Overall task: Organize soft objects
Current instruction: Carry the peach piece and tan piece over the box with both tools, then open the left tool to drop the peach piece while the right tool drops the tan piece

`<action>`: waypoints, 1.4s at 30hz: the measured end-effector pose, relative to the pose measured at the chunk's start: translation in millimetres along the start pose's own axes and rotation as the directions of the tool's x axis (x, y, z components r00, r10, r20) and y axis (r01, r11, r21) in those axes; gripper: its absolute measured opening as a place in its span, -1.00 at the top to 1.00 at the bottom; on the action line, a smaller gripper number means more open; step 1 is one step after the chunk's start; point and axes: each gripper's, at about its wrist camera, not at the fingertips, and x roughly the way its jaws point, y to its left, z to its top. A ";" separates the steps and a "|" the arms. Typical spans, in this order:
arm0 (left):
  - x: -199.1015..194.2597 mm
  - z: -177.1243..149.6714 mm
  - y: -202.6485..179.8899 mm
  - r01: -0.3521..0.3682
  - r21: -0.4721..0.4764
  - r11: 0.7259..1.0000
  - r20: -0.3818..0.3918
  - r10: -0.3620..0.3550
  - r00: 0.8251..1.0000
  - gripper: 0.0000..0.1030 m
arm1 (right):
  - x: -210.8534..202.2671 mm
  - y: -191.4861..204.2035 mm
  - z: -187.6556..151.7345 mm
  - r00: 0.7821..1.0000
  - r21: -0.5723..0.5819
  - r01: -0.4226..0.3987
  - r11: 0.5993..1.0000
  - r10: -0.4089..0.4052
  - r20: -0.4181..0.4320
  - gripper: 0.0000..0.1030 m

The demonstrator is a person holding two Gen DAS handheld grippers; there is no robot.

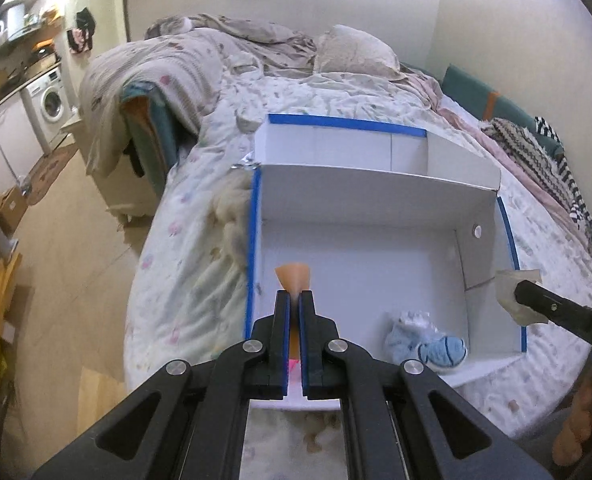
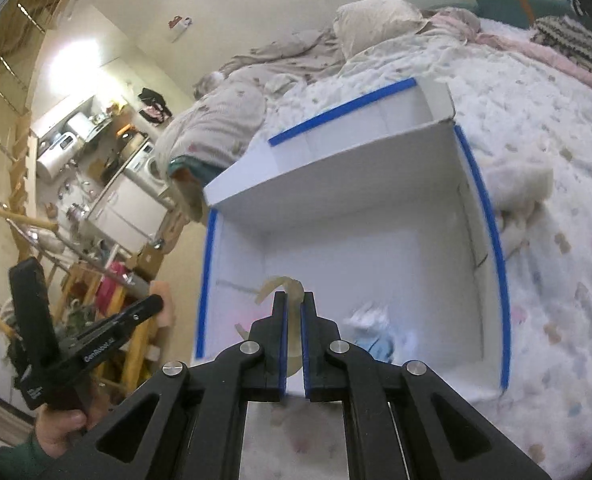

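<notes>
Black and close to us, the left gripper (image 1: 294, 300) is squeezed tight on a thin orange cloth (image 1: 292, 276). That cloth fans out past the fingertips, and it hangs over the white floor of the box (image 1: 376, 264). At about 4 o'clock from it, a little blue sock (image 1: 426, 342) already lies in the box, near the front right corner. Blue tape runs along the box rims. This box sits on a rumpled bed (image 1: 199, 216) with a flowery sheet. Over at 3 o'clock in the left view, the right gripper (image 1: 514, 294) comes in past the side wall of the box, holding something pale. In its own view, the right gripper (image 2: 294, 300) is pinched shut on a cream cloth (image 2: 281, 286) that curls up over its fingertips. It too hangs above the near end of the box. A fluffy white toy (image 2: 516, 184) lies on the bed just outside the box wall, at about 2 o'clock. So both cloths look ready to be dropped in. What could go wrong? Light cloth like this can stick to the pads when the fingers let go, and then it gets pulled back out. If a hand lets go too near a wall, the cloth could drape over the rim and slide onto the bed. The bed is soft, so a bump on a wall could tip the box.
</notes>
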 end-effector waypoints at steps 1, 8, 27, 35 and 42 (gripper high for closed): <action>5.4 3.1 -4.5 -0.001 0.011 1.000 -0.002 0.001 1.000 0.92 | 5.0 -1.3 2.5 1.000 0.001 0.008 1.000 -0.008 0.001 0.86; 48.7 6.9 -31.4 0.004 0.074 0.997 -0.040 -0.001 0.999 0.92 | 42.2 -27.4 -6.6 0.994 0.034 0.095 0.995 -0.093 -0.060 0.86; 114.0 -16.5 -31.9 0.028 0.060 0.998 -0.155 -0.019 0.988 0.92 | 92.9 -27.1 -17.4 0.967 -0.034 0.170 0.985 -0.174 -0.185 0.86; 116.7 -18.7 -33.2 0.028 0.060 0.998 -0.165 -0.018 0.986 0.91 | 96.8 -28.6 -17.0 0.961 -0.039 0.185 0.982 -0.189 -0.200 0.85; 118.0 -22.0 -35.7 0.015 0.064 0.998 -0.171 -0.004 0.985 0.89 | 99.5 -28.0 -17.3 0.958 -0.041 0.195 0.980 -0.199 -0.208 0.84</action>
